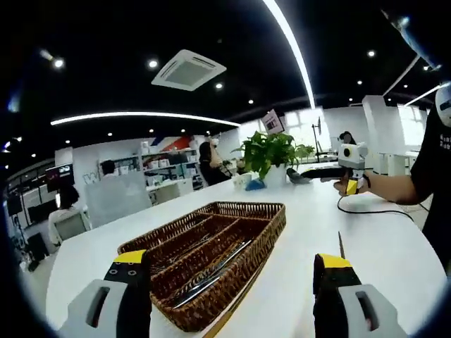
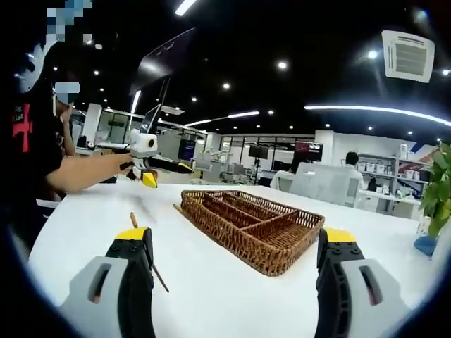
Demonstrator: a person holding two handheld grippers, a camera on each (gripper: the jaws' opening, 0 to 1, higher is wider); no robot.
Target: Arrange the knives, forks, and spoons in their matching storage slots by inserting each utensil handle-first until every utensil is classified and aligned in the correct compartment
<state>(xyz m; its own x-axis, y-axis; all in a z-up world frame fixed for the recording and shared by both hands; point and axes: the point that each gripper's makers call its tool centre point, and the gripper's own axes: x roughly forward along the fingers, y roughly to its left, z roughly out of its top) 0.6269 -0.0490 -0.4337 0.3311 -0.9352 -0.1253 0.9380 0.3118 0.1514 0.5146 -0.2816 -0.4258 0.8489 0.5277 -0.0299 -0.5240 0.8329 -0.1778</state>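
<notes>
Left gripper view: my left gripper (image 1: 232, 271) is held low over the white table (image 1: 373, 239), jaws spread wide apart with nothing between them. The wicker cutlery tray (image 1: 264, 229) sits just beyond the jaw tips, a little toward the left jaw. It has long dividers, and I can make out metal utensils (image 1: 211, 271) lying lengthwise in the compartments nearest me; I cannot tell knives from forks or spoons at this size. One knife (image 1: 341, 245) lies on the table outside the tray, off its right side, close to my right jaw tip. Well beyond the tray stands a potted plant (image 1: 271, 151). To the tray's far right, another person's hand holds a second gripper (image 1: 350, 184) above the table.

Right gripper view: my right gripper (image 2: 236, 246) is also wide open, empty. The tray (image 2: 282, 250) lies beyond and between the jaws, seen from its other side. A thin utensil (image 2: 149, 262) lies on the table left of the tray, partly behind my left jaw. Further left of the tray, the other gripper (image 2: 146, 176) hovers, held on an outstretched arm.
</notes>
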